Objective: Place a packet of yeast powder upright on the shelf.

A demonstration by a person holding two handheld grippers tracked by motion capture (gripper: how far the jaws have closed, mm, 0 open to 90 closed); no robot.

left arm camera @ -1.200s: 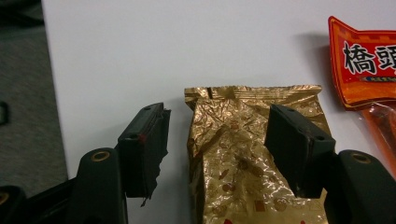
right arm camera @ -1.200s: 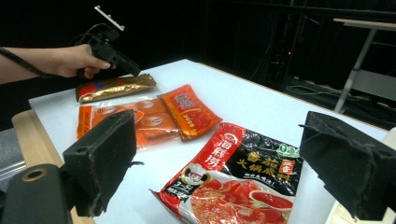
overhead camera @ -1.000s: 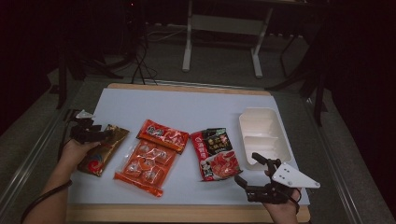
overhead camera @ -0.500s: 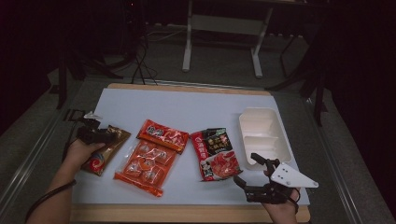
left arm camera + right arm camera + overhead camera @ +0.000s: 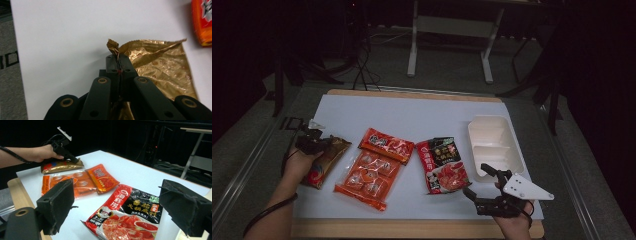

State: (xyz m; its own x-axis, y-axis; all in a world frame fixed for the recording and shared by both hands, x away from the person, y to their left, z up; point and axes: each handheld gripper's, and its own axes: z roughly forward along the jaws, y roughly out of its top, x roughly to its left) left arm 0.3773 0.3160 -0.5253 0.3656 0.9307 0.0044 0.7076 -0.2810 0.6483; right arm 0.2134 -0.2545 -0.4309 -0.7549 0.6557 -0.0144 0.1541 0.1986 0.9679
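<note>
Now our left gripper (image 5: pixel 119 58) has just closed, clamped on the top corner of the gold snack bag (image 5: pixel 160 72), which lies at the white mat's (image 5: pixel 422 115) left edge. Our right gripper (image 5: pixel 484 184) hovers wide open, gripping nothing, near the mat's front edge, just right of the hotpot base packet (image 5: pixel 443 165).

gold packet (image 5: pixel 160 75) lower end behind jaws, orange packet (image 5: pixel 202 22) cut off at edge

Chinese characters on red-black sauce packet (image 5: pixel 125 215), illegible at this size.
</note>
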